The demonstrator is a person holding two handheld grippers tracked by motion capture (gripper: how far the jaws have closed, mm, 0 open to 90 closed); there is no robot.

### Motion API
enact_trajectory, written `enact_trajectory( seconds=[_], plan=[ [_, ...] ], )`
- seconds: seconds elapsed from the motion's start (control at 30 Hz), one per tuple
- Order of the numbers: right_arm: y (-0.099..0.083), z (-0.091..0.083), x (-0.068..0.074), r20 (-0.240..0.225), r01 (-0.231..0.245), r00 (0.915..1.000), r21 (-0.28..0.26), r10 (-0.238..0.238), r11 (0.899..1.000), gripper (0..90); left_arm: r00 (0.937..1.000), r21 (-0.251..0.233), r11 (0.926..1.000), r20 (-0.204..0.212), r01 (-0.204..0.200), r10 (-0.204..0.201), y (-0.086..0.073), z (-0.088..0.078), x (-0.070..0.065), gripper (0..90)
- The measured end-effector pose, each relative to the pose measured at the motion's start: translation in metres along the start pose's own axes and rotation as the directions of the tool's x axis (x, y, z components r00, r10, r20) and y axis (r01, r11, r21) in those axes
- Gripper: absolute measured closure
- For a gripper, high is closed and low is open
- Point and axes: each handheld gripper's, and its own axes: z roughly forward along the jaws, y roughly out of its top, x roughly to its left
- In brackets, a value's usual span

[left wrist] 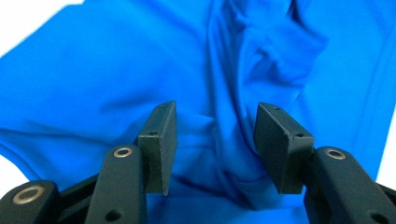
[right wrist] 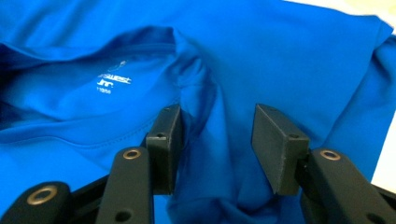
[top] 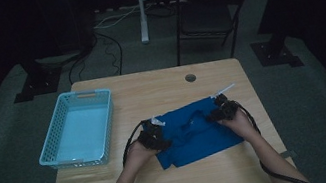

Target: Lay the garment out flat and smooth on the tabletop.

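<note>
A bright blue shirt (top: 194, 134) lies crumpled on the wooden table (top: 151, 93), right of centre. My left gripper (top: 155, 132) rests at its left edge and my right gripper (top: 220, 111) at its right edge. In the left gripper view the gripper (left wrist: 215, 140) has its jaws apart over the shirt (left wrist: 116, 84), with a loose raised fold between the pads and no pinch. In the right gripper view the gripper (right wrist: 217, 144) also stands open by the collar. A ridge of the shirt (right wrist: 289, 60) rises between its pads, brushing the left one, and a white neck label print (right wrist: 112, 81) shows.
A light blue plastic basket (top: 107, 116) sits on the table's left side. A small round hole (top: 190, 77) marks the table's far edge. Beyond the table stand a dark folding chair (top: 205, 13) and cables on the floor. Bare wood lies in front of the shirt.
</note>
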Motion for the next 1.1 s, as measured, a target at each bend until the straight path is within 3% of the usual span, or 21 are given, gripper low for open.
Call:
enact_trajectory(
  seconds=[0.07, 0.23, 0.3, 0.47, 0.73, 0.83, 0.9, 0.97, 1.03, 1.1],
  plan=[
    [-0.005, -0.002, 0.003, 0.014, 0.008, 0.9999, -0.010, -0.008, 1.000, 52.3, 0.9999, -0.017, 0.9998, 0.006, -0.015, 0.015, -0.003, 0.000, 0.001, 49.9],
    [-0.030, -0.011, 0.019, 0.076, 0.092, 0.9931, -0.036, -0.089, 0.995, 52.0, 0.9988, -0.036, 0.9981, -0.001, -0.049, 0.049, -0.010, -0.002, -0.004, 51.0],
    [-0.035, -0.013, 0.022, 0.077, 0.095, 0.9928, -0.038, -0.092, 0.995, 52.0, 0.9976, -0.031, 0.9971, -0.003, -0.070, 0.070, -0.014, -0.004, -0.009, 51.0],
    [-0.067, -0.029, 0.034, 0.061, 0.093, 0.9942, -0.066, -0.089, 0.993, 51.9, 0.9939, -0.018, 0.9940, 0.023, -0.108, 0.108, -0.022, -0.009, -0.019, 51.0],
    [-0.121, -0.057, 0.063, 0.054, 0.120, 0.9918, -0.077, -0.116, 0.990, 51.9, 0.9771, 0.001, 0.9813, 0.093, -0.192, 0.191, -0.048, -0.022, -0.061, 51.0],
    [-0.131, -0.063, 0.069, 0.052, 0.133, 0.9903, -0.070, -0.129, 0.989, 51.7, 0.9731, 0.010, 0.9804, 0.124, -0.197, 0.194, -0.056, -0.026, -0.072, 50.5],
    [-0.134, -0.065, 0.071, 0.050, 0.132, 0.9904, -0.068, -0.129, 0.989, 51.6, 0.9782, 0.022, 0.9853, 0.125, -0.170, 0.166, -0.057, -0.029, -0.077, 46.2],
    [-0.132, -0.065, 0.072, 0.052, 0.135, 0.9899, -0.057, -0.132, 0.989, 51.7, 0.9764, 0.014, 0.9850, 0.135, -0.172, 0.169, -0.057, -0.031, -0.083, 46.0],
    [-0.129, -0.066, 0.074, 0.048, 0.150, 0.9878, -0.049, -0.148, 0.987, 59.5, 0.9733, 0.008, 0.9837, 0.147, -0.179, 0.176, -0.057, -0.032, -0.088, 46.0],
    [-0.126, -0.066, 0.076, 0.013, 0.163, 0.9867, -0.057, -0.162, 0.985, 80.6, 0.9680, 0.005, 0.9809, 0.163, -0.194, 0.191, -0.057, -0.032, -0.091, 46.1]
  ],
)
